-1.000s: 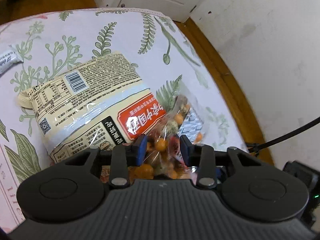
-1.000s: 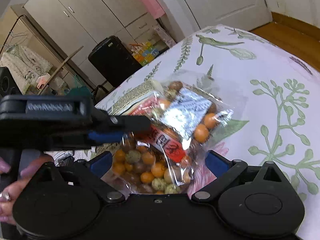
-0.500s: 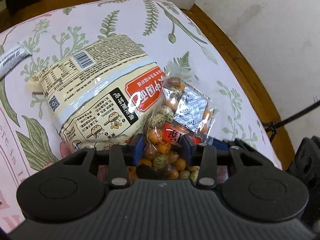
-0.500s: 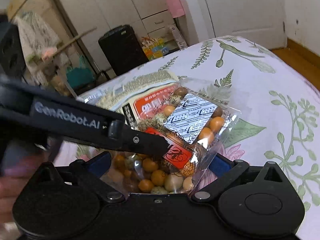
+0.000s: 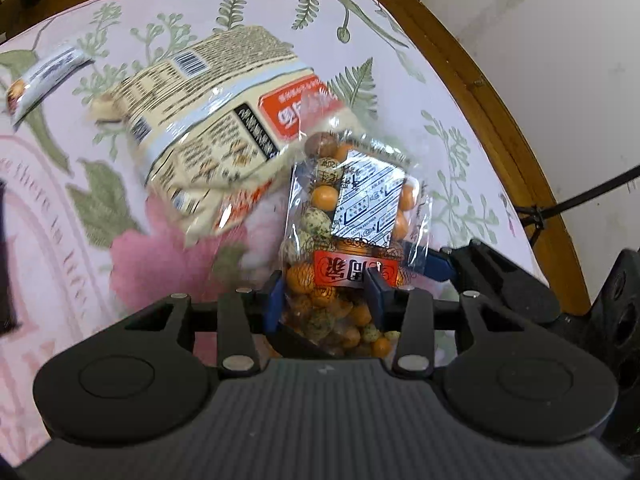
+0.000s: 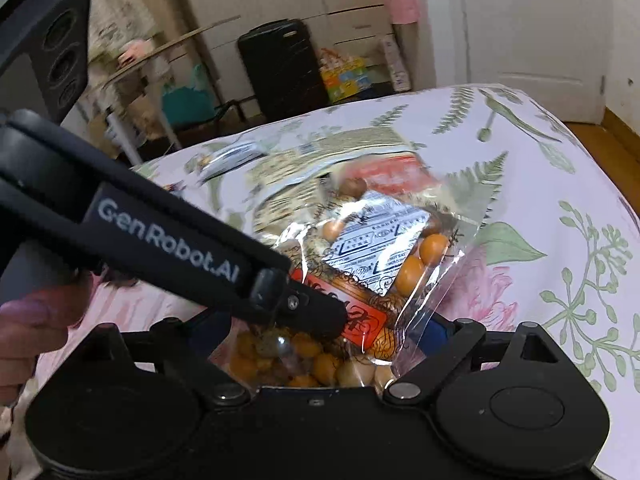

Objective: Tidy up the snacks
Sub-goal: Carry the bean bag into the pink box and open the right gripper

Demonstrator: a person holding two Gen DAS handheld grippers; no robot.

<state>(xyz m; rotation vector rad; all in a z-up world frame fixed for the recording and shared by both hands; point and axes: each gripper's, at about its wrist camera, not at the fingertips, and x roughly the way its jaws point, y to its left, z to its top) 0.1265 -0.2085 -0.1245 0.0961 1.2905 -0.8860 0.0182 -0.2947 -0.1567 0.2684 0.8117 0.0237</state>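
Note:
A clear bag of orange and speckled coated nuts (image 5: 352, 216) with a red label is held above the floral tablecloth. My left gripper (image 5: 326, 292) is shut on its lower part. The same bag (image 6: 384, 256) lies between the wide-apart fingers of my right gripper (image 6: 324, 332), which is open around its lower end. The left gripper's black arm (image 6: 168, 236) crosses the right wrist view from the left. A large cream snack bag with a red panel (image 5: 216, 120) lies on the cloth behind the nut bag.
A small white snack packet (image 5: 44, 76) lies at the far left of the table (image 5: 440, 92). The wooden table edge (image 5: 500, 128) and a white wall run along the right. A black suitcase (image 6: 280, 64) and cupboards stand beyond the table.
The nut bag has been lifted and turned more upright, away from the cream bag. The left gripper's arm has moved further across the right wrist view. The right fingers stay open.

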